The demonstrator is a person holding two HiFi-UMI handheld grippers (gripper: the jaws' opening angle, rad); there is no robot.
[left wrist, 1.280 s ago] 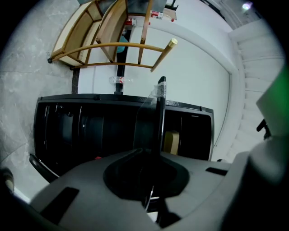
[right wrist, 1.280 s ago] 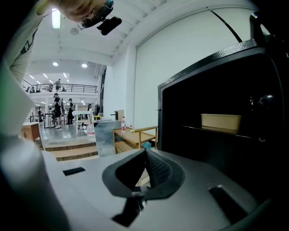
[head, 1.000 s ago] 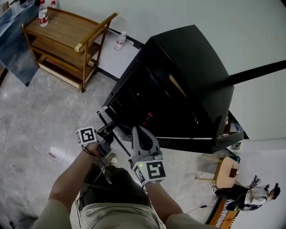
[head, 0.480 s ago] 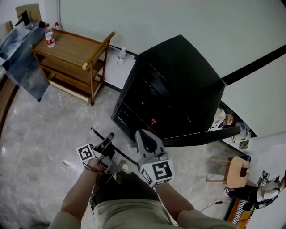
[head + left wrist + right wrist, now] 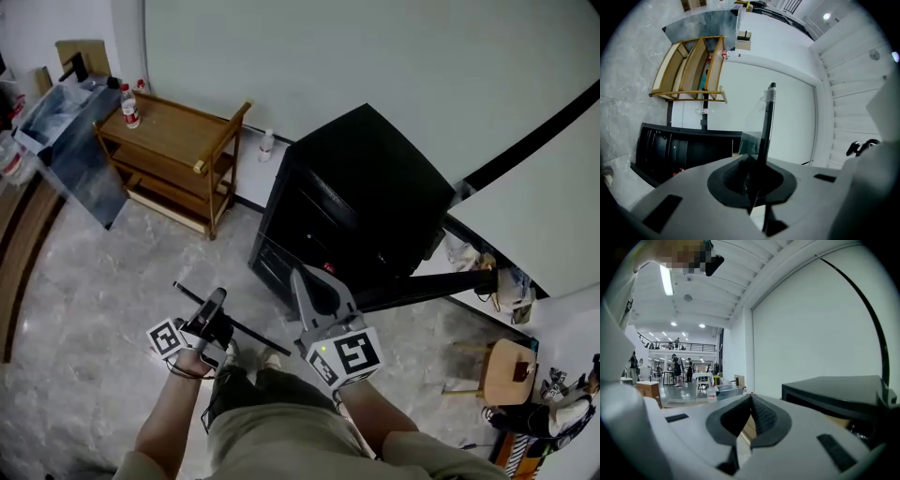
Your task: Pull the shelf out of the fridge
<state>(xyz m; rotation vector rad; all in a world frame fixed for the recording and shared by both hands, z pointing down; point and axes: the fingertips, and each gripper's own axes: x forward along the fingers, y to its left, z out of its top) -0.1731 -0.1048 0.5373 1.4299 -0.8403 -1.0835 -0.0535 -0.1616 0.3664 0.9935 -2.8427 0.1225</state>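
Tightly clenched on the shelf (image 5: 767,112), the jaws of the left gripper (image 5: 752,164) are seen pinching its clear pane beside the black edge strip. That strip runs up from them toward 12 o'clock in the left gripper view. The jaws of the right gripper (image 5: 751,398) are pressed together at the tips, and nothing is made out between them.

From the head view, the shelf is shown outside the fridge (image 5: 375,197). It is carried edge-on as a thin dark line at 7 o'clock, above the marble floor (image 5: 84,281). The right gripper is held near the shelf's right end and pointed toward 12 o'clock, at the fridge's dark front.

The black fridge is placed at centre, against the white wall. A wooden cart (image 5: 178,136) is set at 10 o'clock, with a bottle (image 5: 129,105) on its top. A second bottle (image 5: 267,145) is left on the floor between cart and fridge.
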